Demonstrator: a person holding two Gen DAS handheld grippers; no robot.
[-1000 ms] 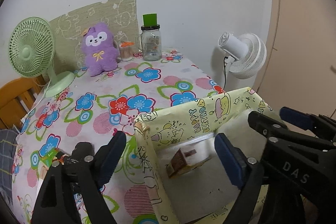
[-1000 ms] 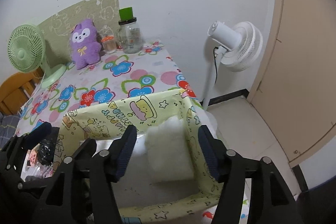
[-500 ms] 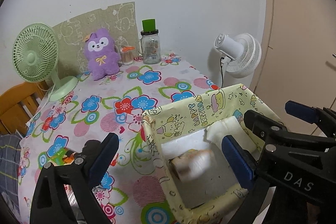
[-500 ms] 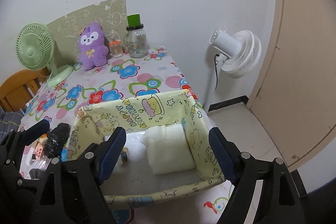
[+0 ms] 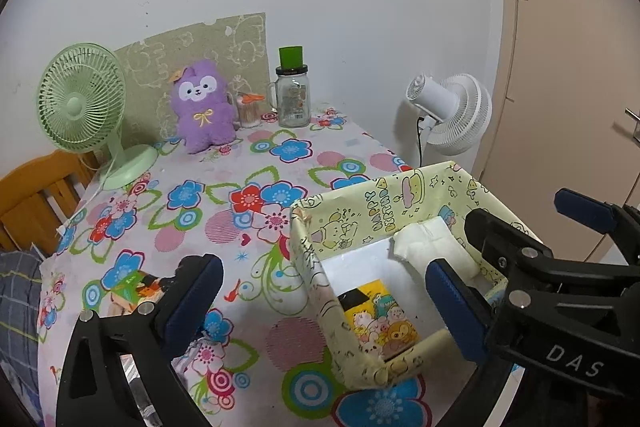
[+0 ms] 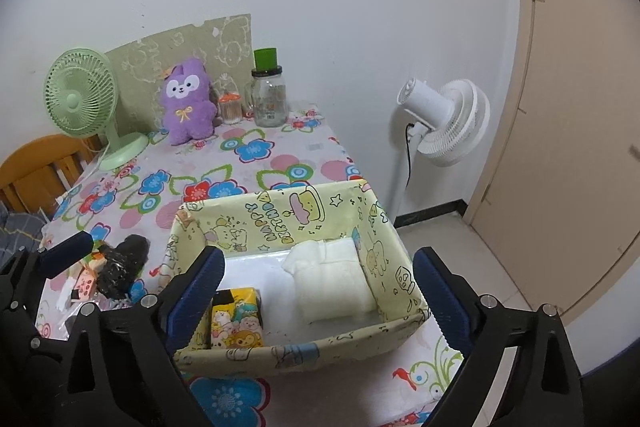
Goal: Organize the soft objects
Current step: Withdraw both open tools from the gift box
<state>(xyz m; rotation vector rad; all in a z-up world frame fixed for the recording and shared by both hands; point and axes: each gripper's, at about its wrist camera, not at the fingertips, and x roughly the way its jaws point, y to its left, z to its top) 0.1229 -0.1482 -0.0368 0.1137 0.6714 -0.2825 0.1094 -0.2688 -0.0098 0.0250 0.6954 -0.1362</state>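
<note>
Both hand-held grippers are hanging above the yellow storage box (image 6: 304, 223), jaws spread and holding nothing: left gripper (image 5: 320, 301), right gripper (image 6: 318, 291). Inside the box, a tissue pack (image 6: 236, 319) is lying beside a folded white cloth (image 6: 332, 283). A black soft item (image 6: 122, 265) is waiting on the table (image 6: 256, 167); the left gripper should probably be closing on its bulk, not its edge.

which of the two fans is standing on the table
The green fan, standing on the floral tablecloth beside the purple plush. The white fan stands on the floor past the table's edge.
</note>
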